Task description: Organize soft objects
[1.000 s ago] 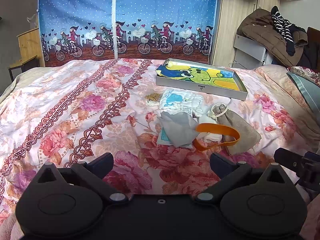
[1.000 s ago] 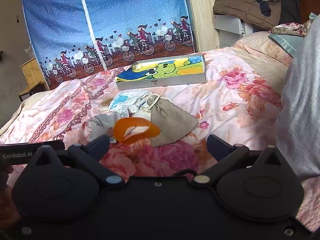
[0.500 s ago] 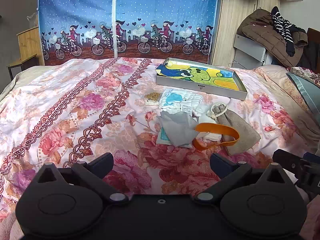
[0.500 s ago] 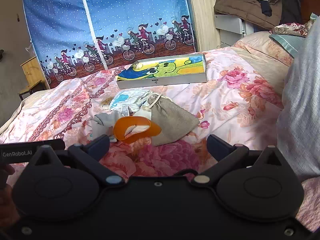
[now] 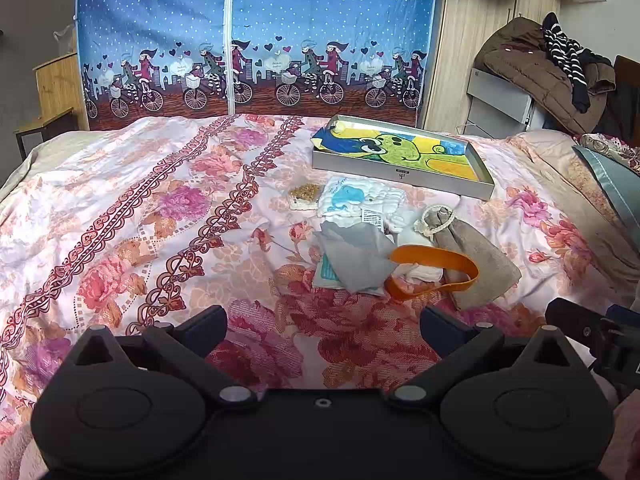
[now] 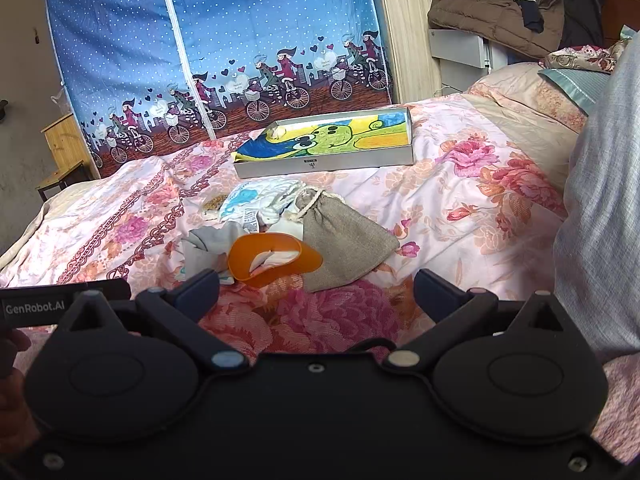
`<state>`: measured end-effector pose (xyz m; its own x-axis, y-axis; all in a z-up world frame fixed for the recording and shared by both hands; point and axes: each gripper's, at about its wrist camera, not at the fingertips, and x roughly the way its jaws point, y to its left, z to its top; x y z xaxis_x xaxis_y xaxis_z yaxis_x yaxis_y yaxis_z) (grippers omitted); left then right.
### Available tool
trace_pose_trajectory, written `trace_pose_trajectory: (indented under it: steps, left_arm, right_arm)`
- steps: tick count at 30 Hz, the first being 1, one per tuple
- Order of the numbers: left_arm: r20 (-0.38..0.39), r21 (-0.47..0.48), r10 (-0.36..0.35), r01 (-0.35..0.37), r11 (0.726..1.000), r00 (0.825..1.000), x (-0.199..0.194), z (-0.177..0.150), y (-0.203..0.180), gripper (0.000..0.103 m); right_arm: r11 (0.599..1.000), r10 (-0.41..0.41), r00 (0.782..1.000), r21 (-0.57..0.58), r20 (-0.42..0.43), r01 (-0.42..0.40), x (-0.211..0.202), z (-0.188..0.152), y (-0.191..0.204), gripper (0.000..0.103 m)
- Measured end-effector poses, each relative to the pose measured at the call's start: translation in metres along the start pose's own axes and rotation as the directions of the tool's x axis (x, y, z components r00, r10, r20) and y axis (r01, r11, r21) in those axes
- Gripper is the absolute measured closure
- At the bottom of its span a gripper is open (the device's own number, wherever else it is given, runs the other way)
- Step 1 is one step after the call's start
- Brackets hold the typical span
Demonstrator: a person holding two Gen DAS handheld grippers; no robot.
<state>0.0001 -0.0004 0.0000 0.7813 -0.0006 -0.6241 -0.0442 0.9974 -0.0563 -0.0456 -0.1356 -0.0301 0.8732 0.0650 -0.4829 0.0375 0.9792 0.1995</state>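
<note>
No real shift vs 0.5 s ago; both views steady. Floral bedspread (image 5: pixel 132 216), blue bicycle-print wardrobe (image 5: pixel 256 36) behind. Grey box (image 5: pixel 402 174) w/ cartoon cloth inside. Soft pile nearby: burlap pouch (image 6: pixel 344 240), orange band (image 6: pixel 276 262). Left gripper (image 5: pixel 324 326) & right gripper (image 6: pixel 316 292) spread, empty.

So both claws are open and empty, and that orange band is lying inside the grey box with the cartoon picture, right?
Not quite. The orange band lies on the bedspread among the loose cloths, nearer than the grey box, not inside it; the left wrist view shows this plainly. The rest holds: the left claw and right claw are both open and empty.
</note>
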Motion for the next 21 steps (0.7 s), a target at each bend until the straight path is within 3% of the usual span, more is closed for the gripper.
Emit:
trace_pose_trajectory:
  steps: [21]
  left_arm:
    - [-0.003, -0.002, -0.001, 0.001, 1.000, 1.000, -0.0008, 0.0008, -0.0015, 0.001]
  right_arm:
    - [1.000, 0.001, 1.000, 0.001, 0.000, -0.001, 0.0004, 0.0002, -0.0004, 0.000]
